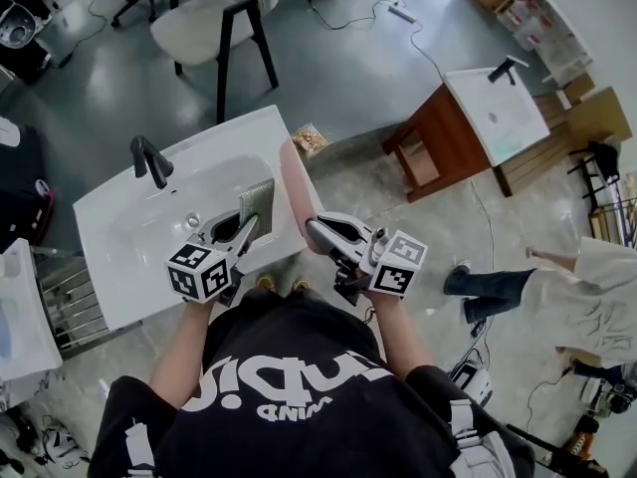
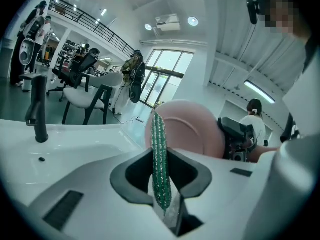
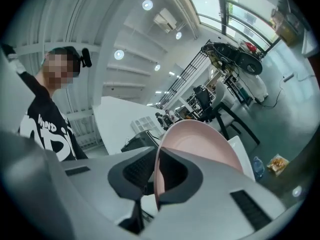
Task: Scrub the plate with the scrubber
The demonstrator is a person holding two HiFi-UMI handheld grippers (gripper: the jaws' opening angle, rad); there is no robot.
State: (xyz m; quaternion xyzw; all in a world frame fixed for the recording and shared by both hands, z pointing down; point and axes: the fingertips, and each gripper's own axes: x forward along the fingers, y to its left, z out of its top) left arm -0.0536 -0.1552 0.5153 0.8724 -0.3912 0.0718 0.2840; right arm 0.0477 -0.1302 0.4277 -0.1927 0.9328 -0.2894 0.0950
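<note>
Pink round plate (image 1: 297, 189) — we are clamping its rim in the right gripper (image 1: 317, 232), upright at the white sink's (image 1: 124, 229) edge, the left gripper (image 1: 246, 229) pinching the flat green scrubber (image 2: 160, 159) — hard scrubbing risks levering the plate loose.

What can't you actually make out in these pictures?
- Face of the plate: head view shows it edge-on, so dirt is unclear.
- Its lower rim: right gripper view, hidden inside the right gripper.
- Base of the scrubber: left gripper view, buried in the left gripper.
- Whether scrubber touches plate: left gripper view overlaps them; depth unclear.
</note>
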